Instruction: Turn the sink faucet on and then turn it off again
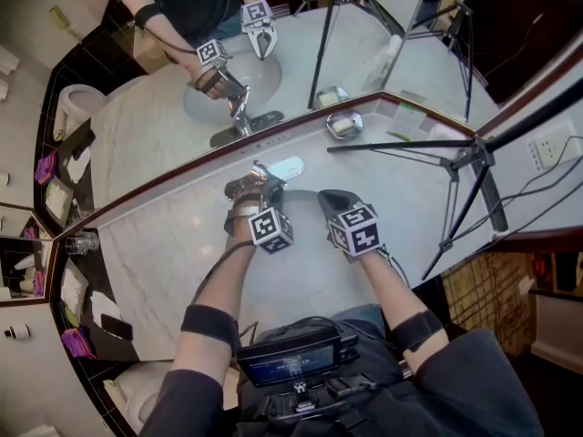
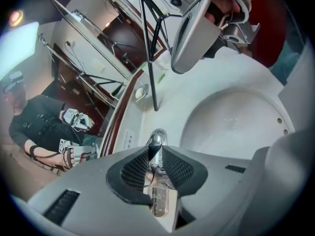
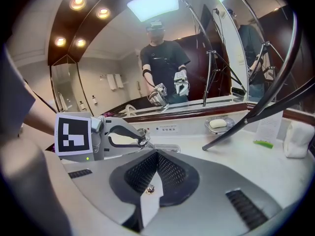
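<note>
Left gripper (image 2: pixel 155 154) jaws clamp the chrome faucet handle (image 2: pixel 157 137), seemingly near its tip. Right gripper (image 3: pixel 156 156) hovers close by, its jaws together and empty, near the sink (image 2: pixel 236 119).

Shows the right gripper (image 3: pixel 156 154) with jaws pressed together, nothing between them. Just beyond, the left gripper (image 3: pixel 143 140) with its tips at the faucet (image 3: pixel 168 148). Further right, a soap dish (image 3: pixel 219 123) below the mirror (image 3: pixel 123 58).

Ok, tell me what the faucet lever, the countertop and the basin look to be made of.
The faucet lever looks like polished metal, likely chrome: it gives mirror-bright reflections. The countertop looks like pale stone, probably marble: it is glossy, with faint grey mottling. The basin looks like white glazed ceramic, going by its smooth sheen, though that look alone cannot confirm it.
</note>
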